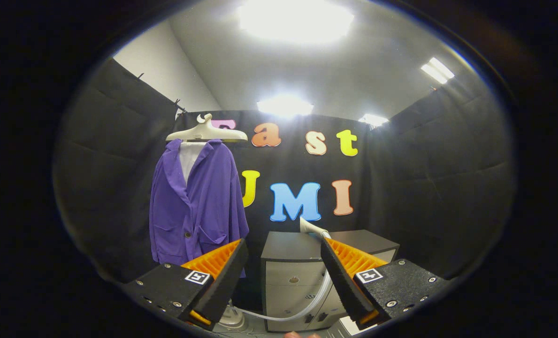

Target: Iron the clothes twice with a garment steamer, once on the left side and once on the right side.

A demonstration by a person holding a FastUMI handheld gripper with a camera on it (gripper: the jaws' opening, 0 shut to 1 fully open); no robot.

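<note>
Nearest the camera, the gripper [283, 272] stands with its fingers spread wide and nothing between them. Just beyond them, low down, a clear hose [307, 305] loops from a pale base [232, 319] on the floor, crosses in front of a grey cabinet [293, 281] and rises behind the right finger to the steamer head [309, 226], whose pale nozzle pokes up over the cabinet top, just above that fingertip. The head looks like light, hard plastic, smooth and likely a bit slippery, so the grip belongs on its handle below the nozzle, though that part is hidden behind the finger; the trailing hose is soft and will tug and sway, so a firm, squared hold seems wise. Farther back and to the left, the purple coat [194, 206] hangs on a pale hanger [207, 134] against the booth's wall. It is soft, limp cloth that will swing away under pressure, so each pass should be light, one down either front panel.
</note>
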